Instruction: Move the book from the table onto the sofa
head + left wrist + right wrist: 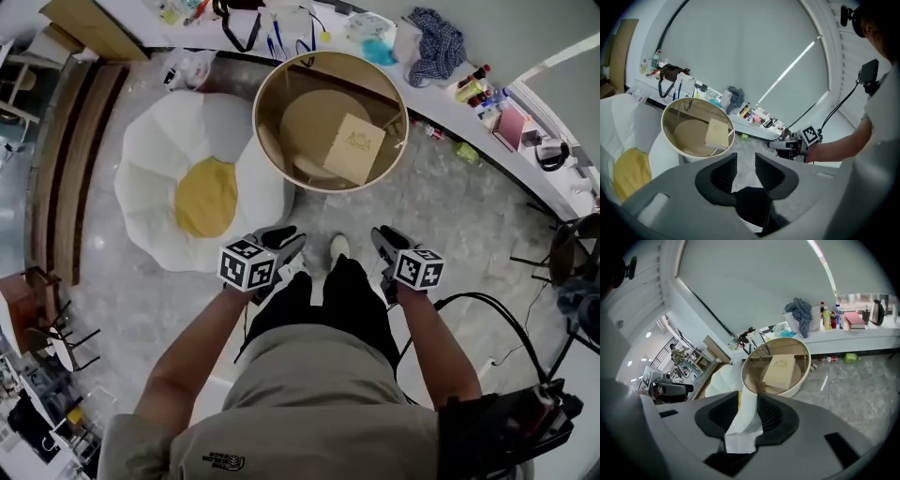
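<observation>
A tan book [354, 148] lies on the round glass-topped table [272, 155], toward its right side. The sofa [159, 159], a white flower-shaped cushion with a yellow middle [206, 197], sits on the floor left of the table. My left gripper [286, 240] and right gripper [386, 240] hang side by side short of the table, above my legs, both pointing at it. The left gripper view shows the left gripper [746, 159] open over bare floor, the book [717, 133] well ahead. The right gripper [748, 399] is open too; only something white, unclear what, shows in its gap, the book [779, 371] beyond.
A long counter [441, 103] behind the table carries bottles, a blue cloth [436, 42] and a kettle [553, 155]. Wooden furniture [56, 159] lines the left side. A black chair [572, 253] and cables [506, 319] stand at the right.
</observation>
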Available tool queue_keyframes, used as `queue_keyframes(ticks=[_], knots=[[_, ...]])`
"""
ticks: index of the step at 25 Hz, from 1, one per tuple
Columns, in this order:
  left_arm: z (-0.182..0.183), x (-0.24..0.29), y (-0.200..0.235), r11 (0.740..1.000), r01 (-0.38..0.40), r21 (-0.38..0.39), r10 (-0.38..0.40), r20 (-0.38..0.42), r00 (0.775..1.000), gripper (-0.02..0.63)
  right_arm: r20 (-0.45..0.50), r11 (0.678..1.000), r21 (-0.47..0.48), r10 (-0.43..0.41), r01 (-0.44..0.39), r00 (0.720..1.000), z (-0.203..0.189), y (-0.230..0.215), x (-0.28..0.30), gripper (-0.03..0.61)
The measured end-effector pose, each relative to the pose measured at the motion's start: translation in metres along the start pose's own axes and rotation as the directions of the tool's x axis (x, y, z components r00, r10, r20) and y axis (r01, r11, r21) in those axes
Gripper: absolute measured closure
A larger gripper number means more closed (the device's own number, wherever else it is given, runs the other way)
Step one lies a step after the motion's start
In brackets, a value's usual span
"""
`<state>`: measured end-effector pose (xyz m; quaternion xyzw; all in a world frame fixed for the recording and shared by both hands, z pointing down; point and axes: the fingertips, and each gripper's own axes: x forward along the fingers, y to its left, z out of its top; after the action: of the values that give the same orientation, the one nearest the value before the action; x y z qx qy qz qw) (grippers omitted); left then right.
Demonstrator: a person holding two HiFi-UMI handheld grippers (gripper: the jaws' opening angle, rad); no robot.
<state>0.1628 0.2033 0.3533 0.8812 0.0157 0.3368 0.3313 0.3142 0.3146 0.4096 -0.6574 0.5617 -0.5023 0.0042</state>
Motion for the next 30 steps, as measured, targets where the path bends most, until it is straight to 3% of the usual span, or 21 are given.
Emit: queue_keyframes(ticks=[11,20,25,30], knots=[[0.044,0.153,0.119,0.997,-0.049,-0.063,0.038,-0.169,0.985,0.48,-0.052,0.972,0.221,-0.065,0.075,0.997,0.048,-0.134,0.141,0.439],[0.045,0.276,0.214,0.989,-0.117,-0.089,0.088,-0.278,0.957,0.44,-0.125,0.961,0.262,-0.056,0.088,0.991,0.053,-0.219,0.233,0.434],[0.042,0.315,0.244,0.985,-0.133,-0.108,0.097,-0.288,0.953,0.426,-0.105,0.942,0.334,-0.005,0.04,0.995,0.055,-0.232,0.259,0.434],[0.025,0.332,0.253,0.976,-0.128,-0.174,0.076,-0.28,0.957,0.425,-0.086,0.928,0.373,0.016,0.017,0.996,0.054,-0.231,0.267,0.463]])
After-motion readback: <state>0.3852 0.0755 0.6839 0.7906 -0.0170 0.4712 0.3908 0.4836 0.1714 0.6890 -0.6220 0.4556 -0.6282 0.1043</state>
